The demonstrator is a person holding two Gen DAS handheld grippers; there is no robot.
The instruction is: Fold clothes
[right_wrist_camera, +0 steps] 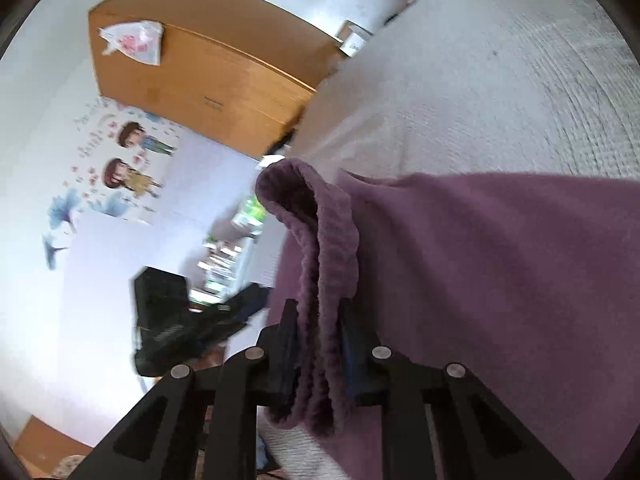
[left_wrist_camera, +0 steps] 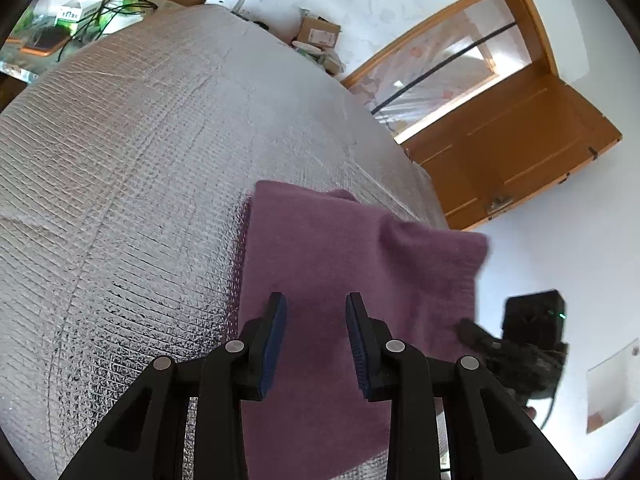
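Observation:
A purple knitted garment (left_wrist_camera: 340,264) lies on the silver quilted surface (left_wrist_camera: 132,184). My left gripper (left_wrist_camera: 316,312) is open, hovering just over the garment's near part, nothing between its blue pads (left_wrist_camera: 276,336). My right gripper (right_wrist_camera: 318,320) is shut on a ribbed edge of the same purple garment (right_wrist_camera: 500,280) and holds that edge lifted off the surface, so the cloth drapes from the jaws. The right gripper (left_wrist_camera: 520,344) shows blurred at the garment's right edge in the left wrist view. The left gripper (right_wrist_camera: 180,320) shows as a blurred dark shape in the right wrist view.
The quilted surface (right_wrist_camera: 480,92) stretches far behind the garment. A wooden door (left_wrist_camera: 512,152) and white wall lie beyond its right edge. Boxes (left_wrist_camera: 320,32) and a cluttered desk (left_wrist_camera: 60,20) stand at the far side. A wooden wardrobe (right_wrist_camera: 200,72) stands by a wall with stickers.

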